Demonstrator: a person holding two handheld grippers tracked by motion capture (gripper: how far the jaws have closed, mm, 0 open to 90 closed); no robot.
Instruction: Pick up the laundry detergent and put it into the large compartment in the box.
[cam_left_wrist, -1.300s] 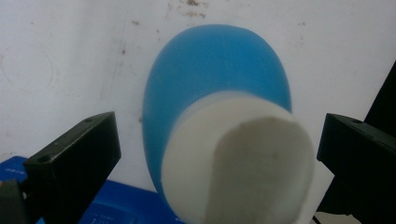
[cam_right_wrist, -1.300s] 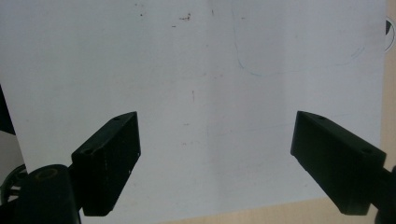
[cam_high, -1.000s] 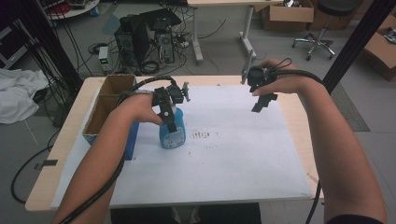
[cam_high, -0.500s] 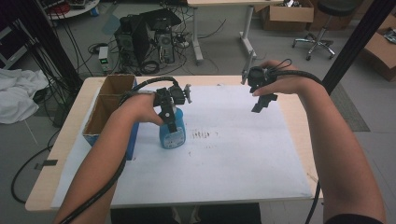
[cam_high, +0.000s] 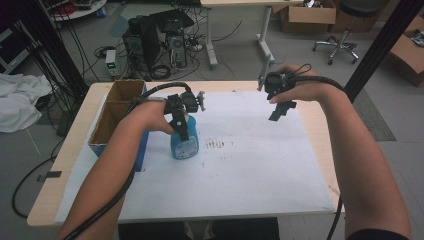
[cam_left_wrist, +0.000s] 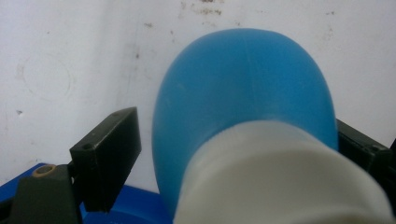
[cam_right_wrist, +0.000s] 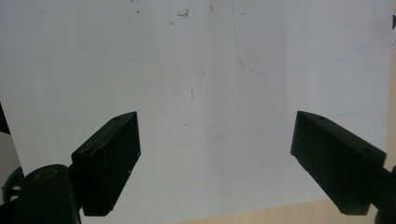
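High view: the left gripper (cam_high: 181, 121) sits over the blue bottle (cam_high: 184, 140), upright on the worktop (cam_high: 260, 175) beside a cardboard box (cam_high: 117, 112).

Left gripper view: its jaws have just been closing around the bottle's white neck (cam_left_wrist: 280, 177), a gap remaining at 1 side, so the grasp seems near.

Right gripper view: the right gripper (cam_right_wrist: 215, 158) hangs wide and empty.

Right gripper (cam_right_wrist: 217, 163): both black jaws stand wide apart, nothing between them. Below lies a white paper sheet (cam_right_wrist: 201, 84) with small dark specks and a faint curved blue line, possibly pen. A strip of tan table (cam_right_wrist: 280, 212) edge shows at lower right.
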